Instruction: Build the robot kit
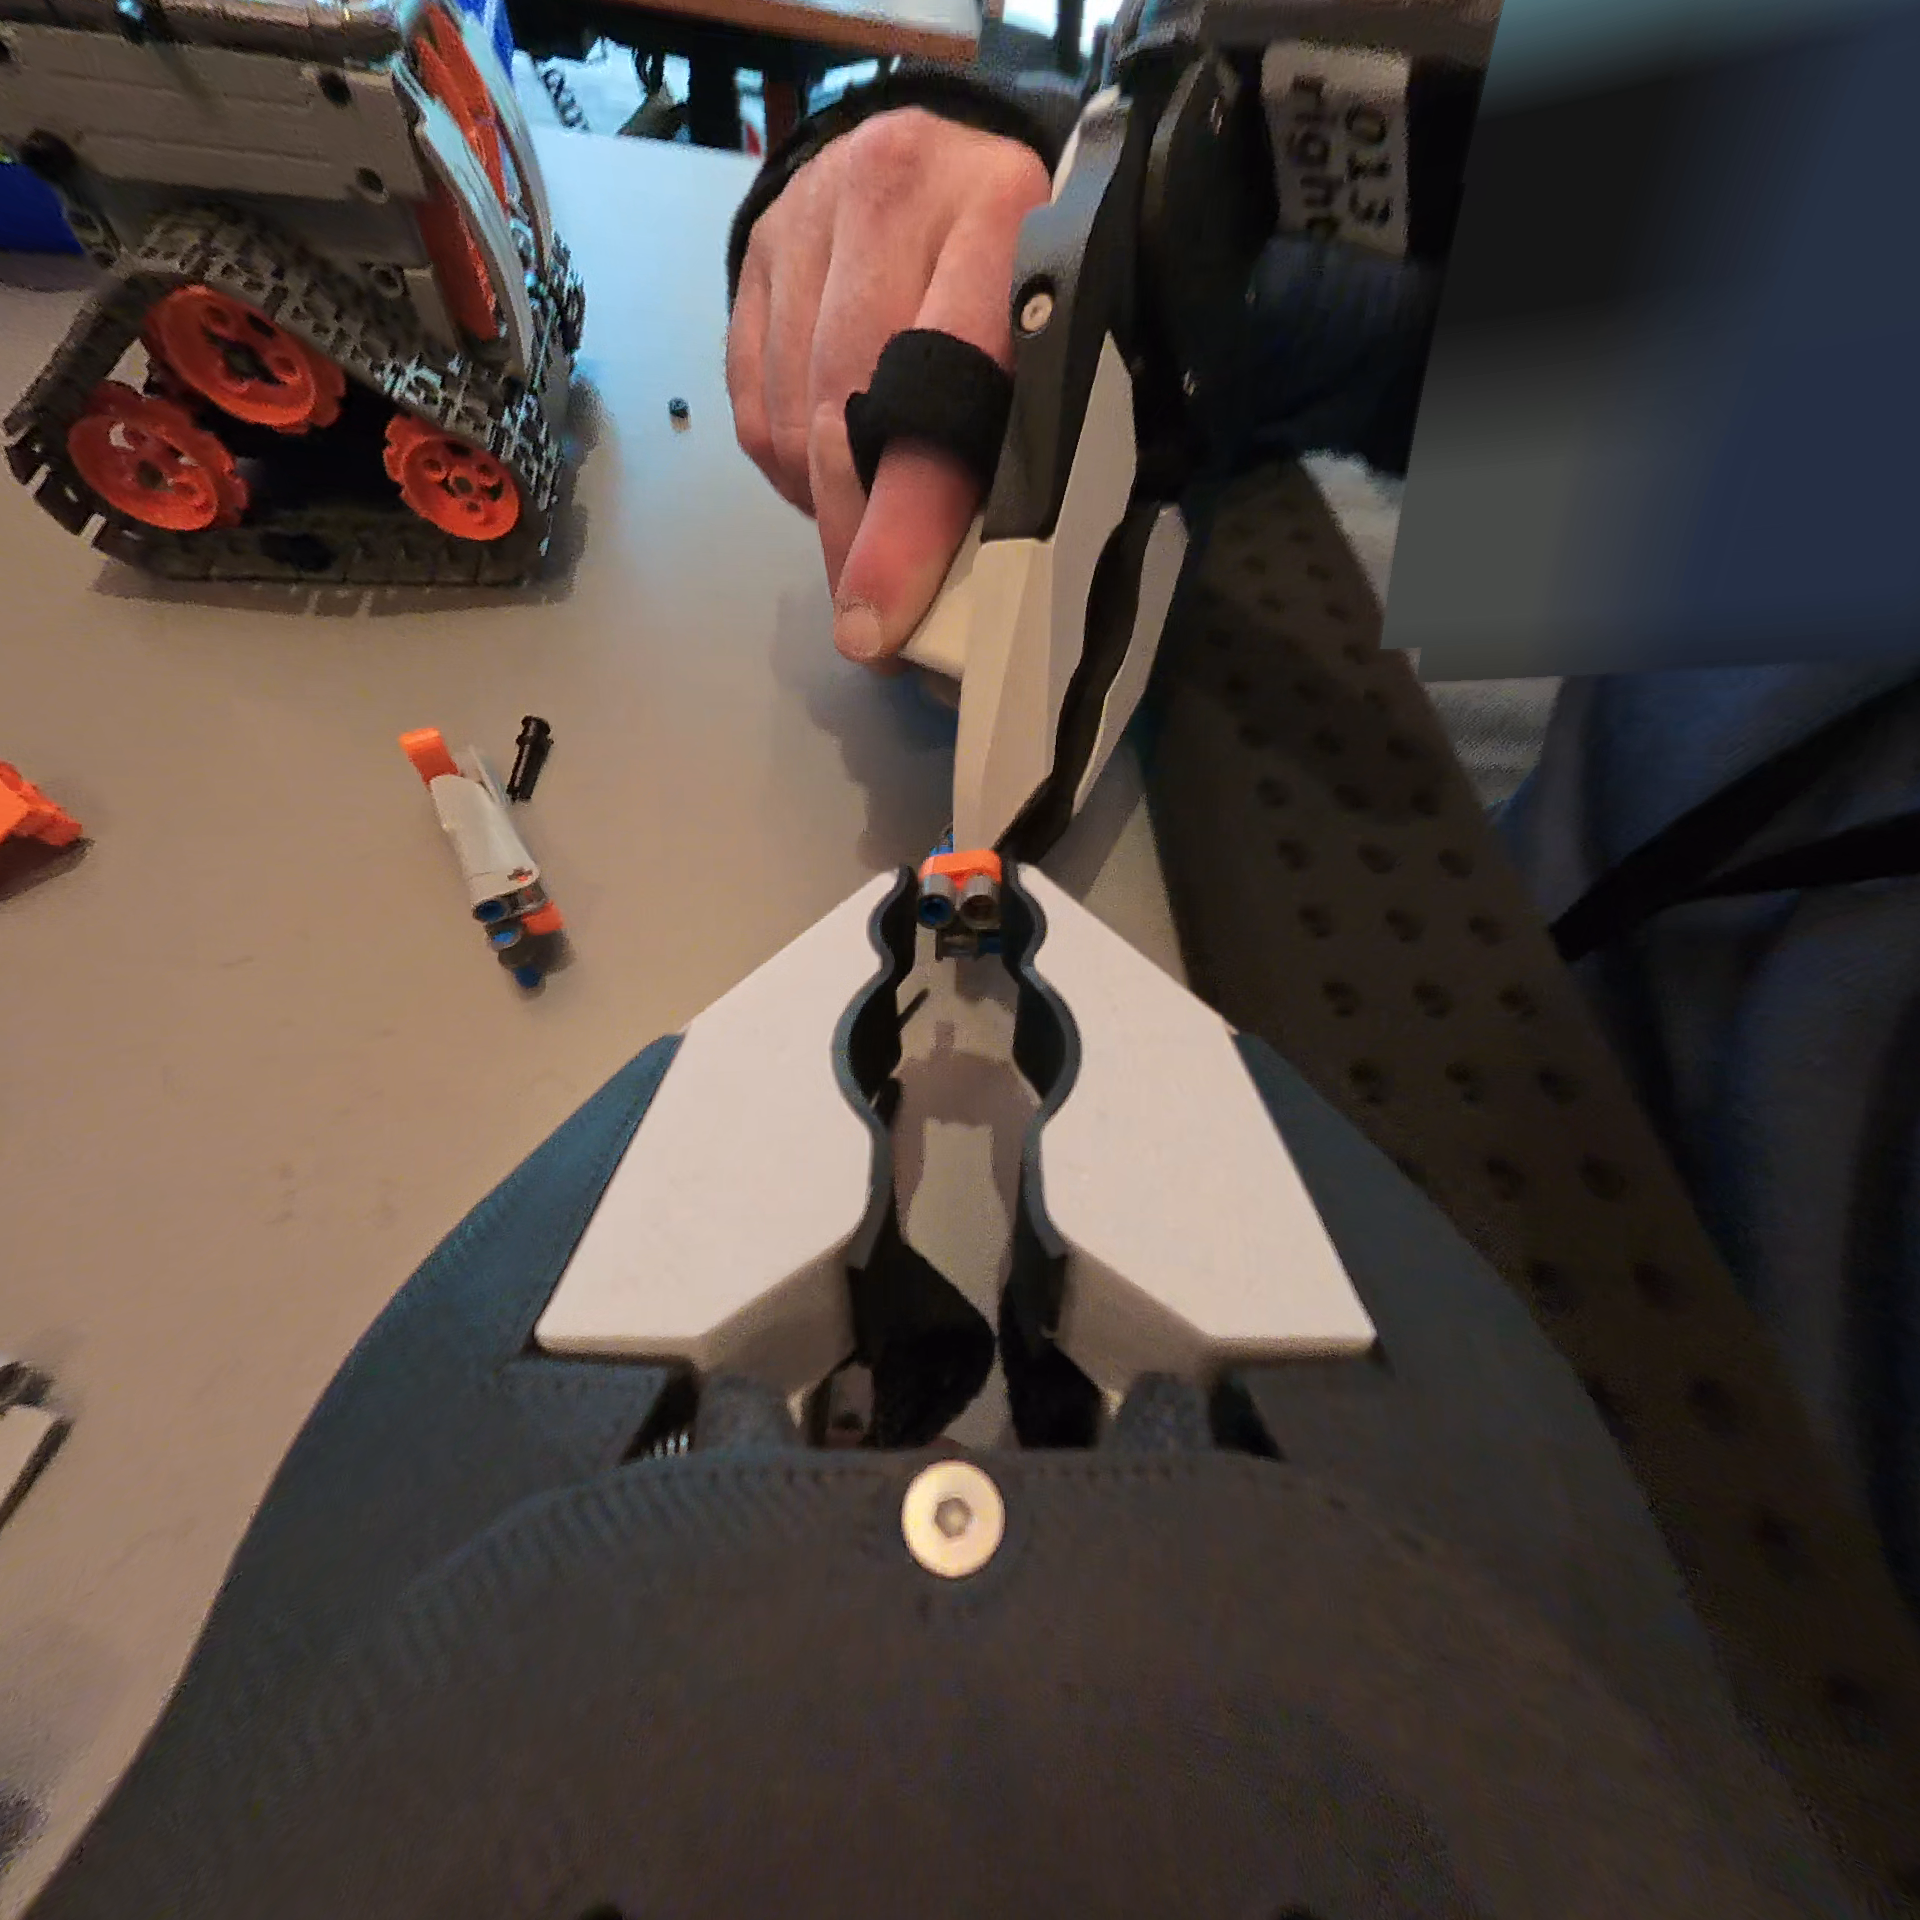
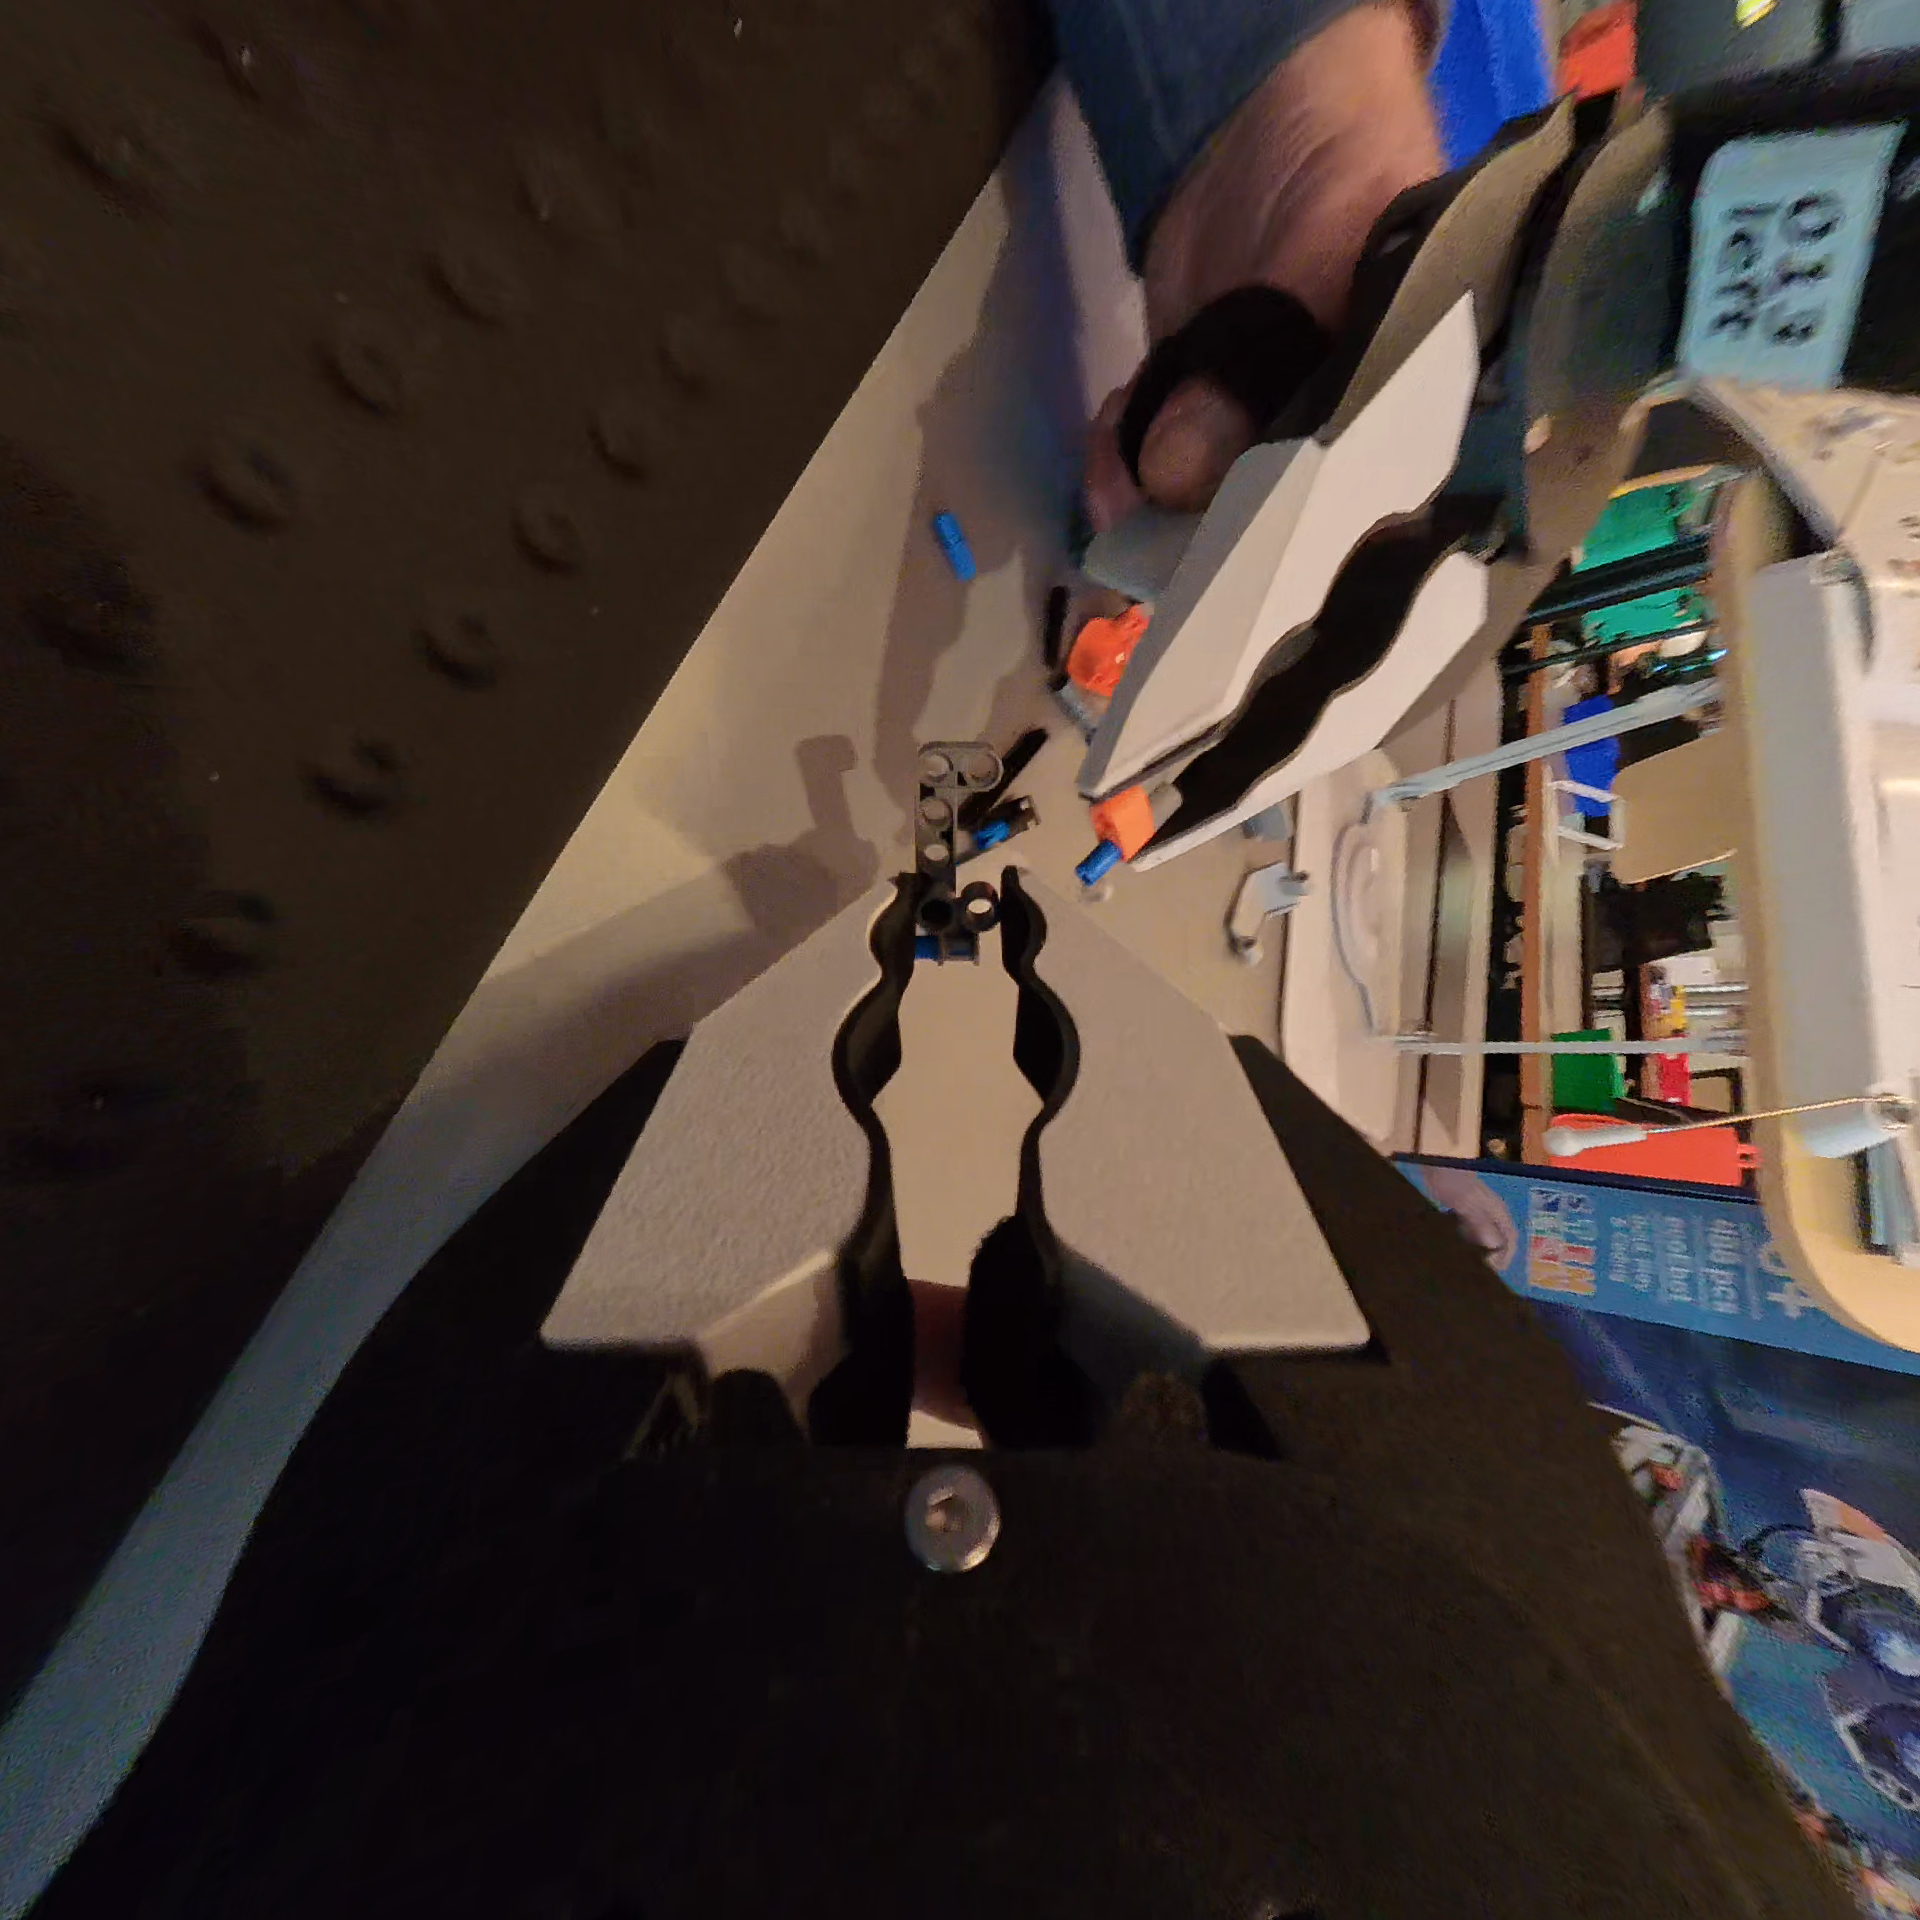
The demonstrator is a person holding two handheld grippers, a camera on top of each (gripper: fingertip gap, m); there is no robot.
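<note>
Left gripper point(image 1: 961, 904) is clamped on a small orange-grey brick piece point(image 1: 961, 883) at 12 o'clock, right gripper point(image 2: 961, 914) pinches a grey holed beam point(image 2: 940, 821) pointing to 12, the two nearly touching.

Left wrist view: bright, even light, soft shadows on the table point(image 1: 260, 1091), wide-angle bending at edges. Right wrist view: dimmer, warmer, motion-blurred at right edge.
</note>
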